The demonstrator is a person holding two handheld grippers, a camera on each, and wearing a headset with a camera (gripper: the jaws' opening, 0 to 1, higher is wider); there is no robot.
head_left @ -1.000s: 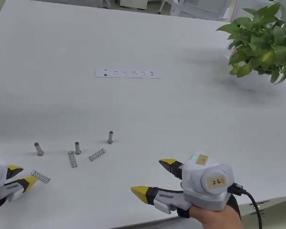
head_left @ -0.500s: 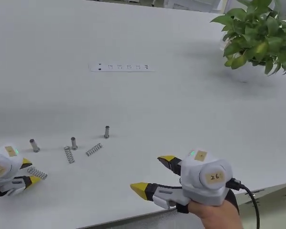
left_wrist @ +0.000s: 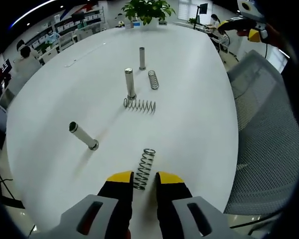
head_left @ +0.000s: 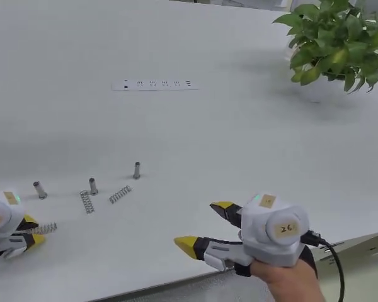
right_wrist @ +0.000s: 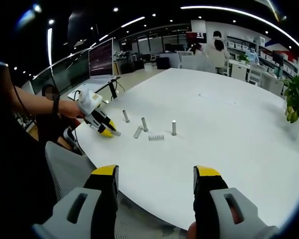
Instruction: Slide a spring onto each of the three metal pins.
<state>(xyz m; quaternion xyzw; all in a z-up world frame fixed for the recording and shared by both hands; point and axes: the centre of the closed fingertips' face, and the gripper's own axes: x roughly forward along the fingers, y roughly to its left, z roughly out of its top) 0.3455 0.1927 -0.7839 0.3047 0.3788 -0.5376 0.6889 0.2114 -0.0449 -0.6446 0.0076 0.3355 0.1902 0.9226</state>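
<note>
Where left tongs (left_wrist: 145, 178) sit, spring (left_wrist: 145, 167) between

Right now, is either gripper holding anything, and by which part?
Right gripper: open, holding nothing. Left gripper: jaws stand close on either side of the near end of a spring; whether it is pinched cannot be told.

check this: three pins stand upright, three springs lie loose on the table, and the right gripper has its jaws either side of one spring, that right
Wrong gripper: the left gripper view shows the jaws of the left gripper either side of that spring. The rest holds. The right gripper is open.
</note>
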